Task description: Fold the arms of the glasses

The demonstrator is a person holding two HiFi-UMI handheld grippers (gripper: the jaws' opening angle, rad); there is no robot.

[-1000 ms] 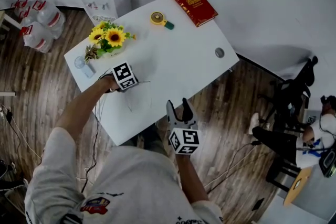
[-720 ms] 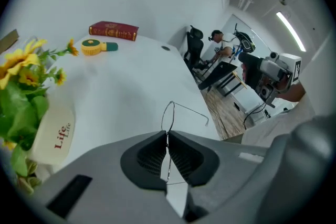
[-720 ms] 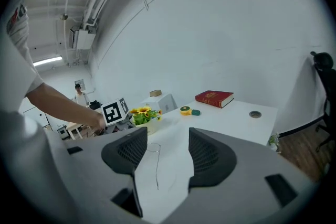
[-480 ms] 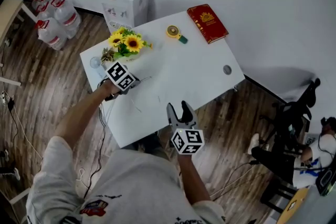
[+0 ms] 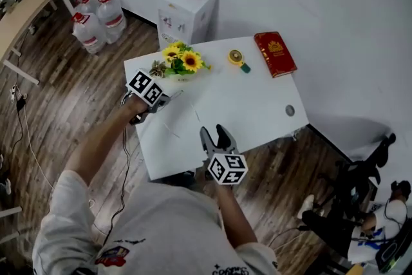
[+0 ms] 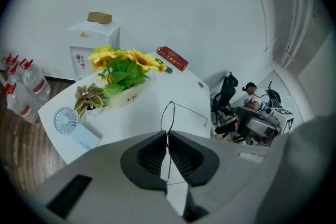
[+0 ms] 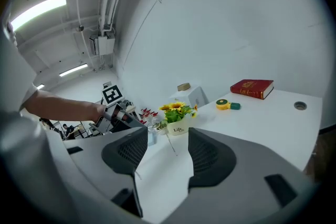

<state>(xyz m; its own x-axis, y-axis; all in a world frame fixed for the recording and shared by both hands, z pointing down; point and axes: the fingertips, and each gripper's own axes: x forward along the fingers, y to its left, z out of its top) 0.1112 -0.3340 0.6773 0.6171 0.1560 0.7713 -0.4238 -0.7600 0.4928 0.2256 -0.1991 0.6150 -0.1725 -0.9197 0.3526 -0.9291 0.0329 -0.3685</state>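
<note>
left tool (image 6: 167, 134) pinches the glasses (image 6: 189, 111) tight, frame jutting past its tips; right tool (image 7: 167, 139) gapes empty, apart.

Wire glasses (image 6: 167, 115) in the left gripper (image 6: 167, 134) pinch

Red book (image 5: 275, 53), yellow sunflowers (image 5: 190, 61), white table (image 5: 244, 106), brown wood-grain floor (image 5: 64, 74), silvery glasses (image 6: 171, 102)
</note>
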